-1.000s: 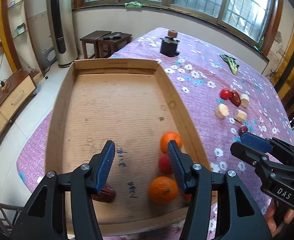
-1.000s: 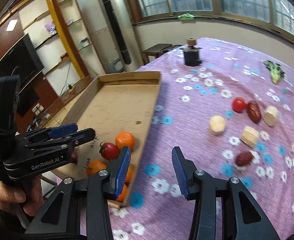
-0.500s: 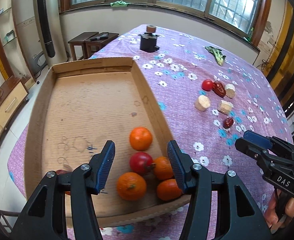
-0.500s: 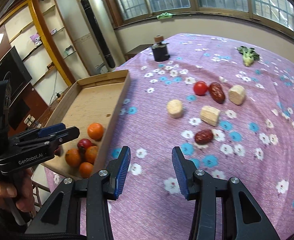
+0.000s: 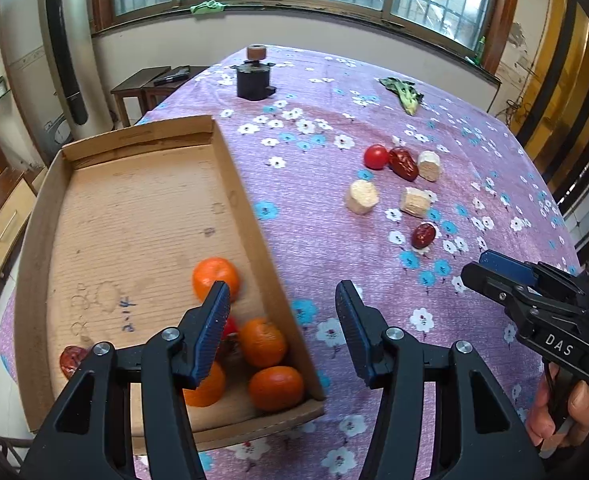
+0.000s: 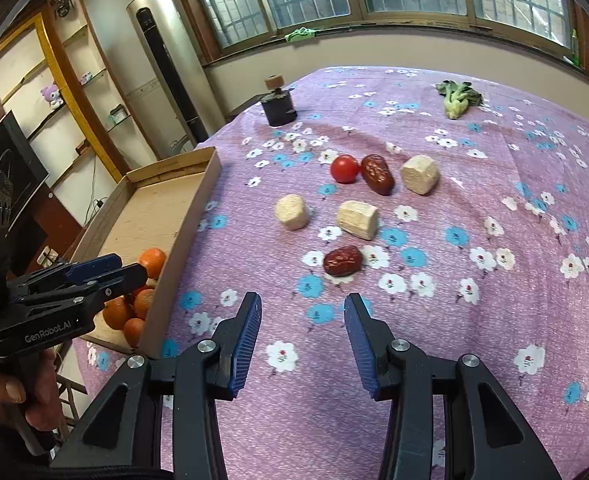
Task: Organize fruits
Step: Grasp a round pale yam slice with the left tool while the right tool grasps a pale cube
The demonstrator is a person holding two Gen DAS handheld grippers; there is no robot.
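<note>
A shallow cardboard tray (image 5: pixel 134 200) (image 6: pixel 198 184) lies on the left of the purple flowered cloth. In its near corner sit several oranges (image 5: pixel 214 276) (image 6: pixel 152 260), a red fruit half hidden by my finger, and a red date (image 5: pixel 70 360). Out on the cloth lie a red tomato (image 6: pixel 344 168) (image 5: pixel 375 156), a large red date (image 6: pixel 377 174), a smaller date (image 6: pixel 342 261) (image 5: pixel 423 236) and three beige chunks (image 6: pixel 357 219). My left gripper (image 5: pixel 282 328) hangs open over the tray's right wall, empty. My right gripper (image 6: pixel 302 332) is open and empty just short of the smaller date.
A black stand with a wooden knob (image 6: pixel 278 106) stands at the far end of the table. A leafy green vegetable (image 6: pixel 456 98) lies far right. A tall air conditioner (image 6: pixel 166 60), shelves and a low stool are beyond the table's left edge.
Both grippers have slid right across the table: the left from over the tray floor to its right wall, the right from the tray edge to in front of the loose fruit. Neither pair of jaws moved.
</note>
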